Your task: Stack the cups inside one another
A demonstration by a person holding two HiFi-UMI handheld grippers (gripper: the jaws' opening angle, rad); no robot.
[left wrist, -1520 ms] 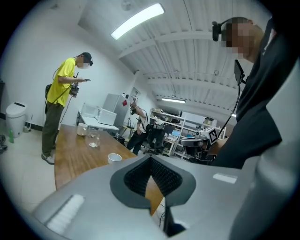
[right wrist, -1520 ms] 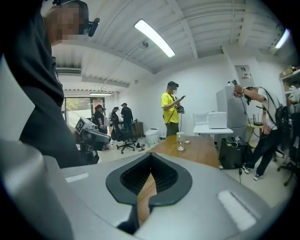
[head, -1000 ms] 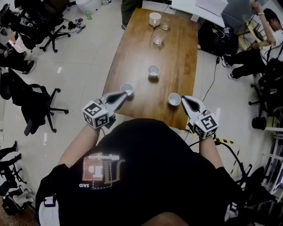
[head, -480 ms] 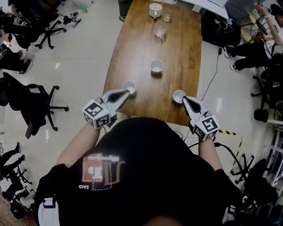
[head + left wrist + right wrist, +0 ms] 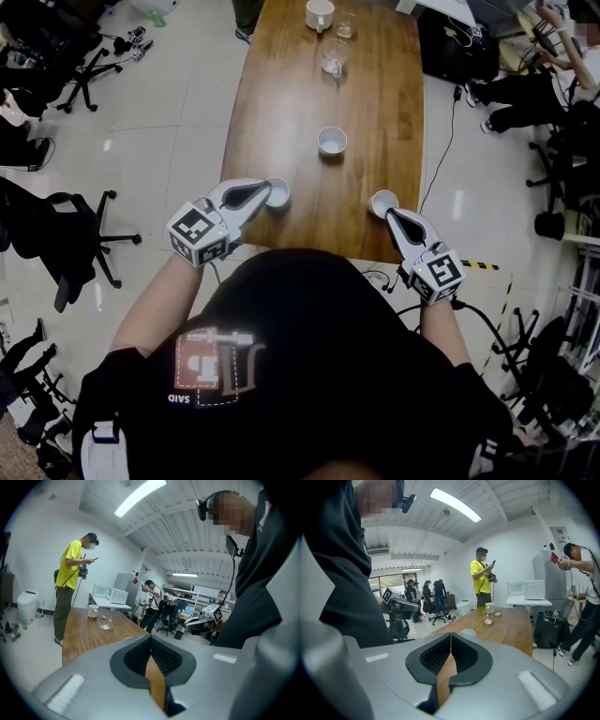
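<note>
Since the frame of one second ago, the left claw (image 5: 266, 191) has swung round a little, so that it points more toward 3 o'clock than before. The long brown wooden worktop (image 5: 281, 112) also sits higher in the head view. The right claw (image 5: 390, 214) has kept nearly the same place beside its cup.

Both claws are clenched and carry nothing. In each gripper view the two dark pads meet in one line, and only wood shows beneath them.

The task's things are small white round cups, all apart and all upright. The near-left cup (image 5: 277, 193) stands just at the tip of the left claw; whether they touch, I cannot tell. The near-right cup (image 5: 382, 202) stands just beside the tip of the right claw, at its 11 o'clock, close to the worktop's near edge. The middle cup (image 5: 332, 141) stands alone toward 12 o'clock from the other two.

I judge that the stacking has not begun and the step in hand is the approach to a first cup. The next move calls for opening one claw, setting its jaws over a cup wall, closing, and then lifting that cup above another.

By count there are three small white cups and two claws. At the far end stand one white handled mug (image 5: 319, 13) and two clear drinking glasses, the nearer glass (image 5: 333, 61) and the farther glass (image 5: 345, 28).
</note>
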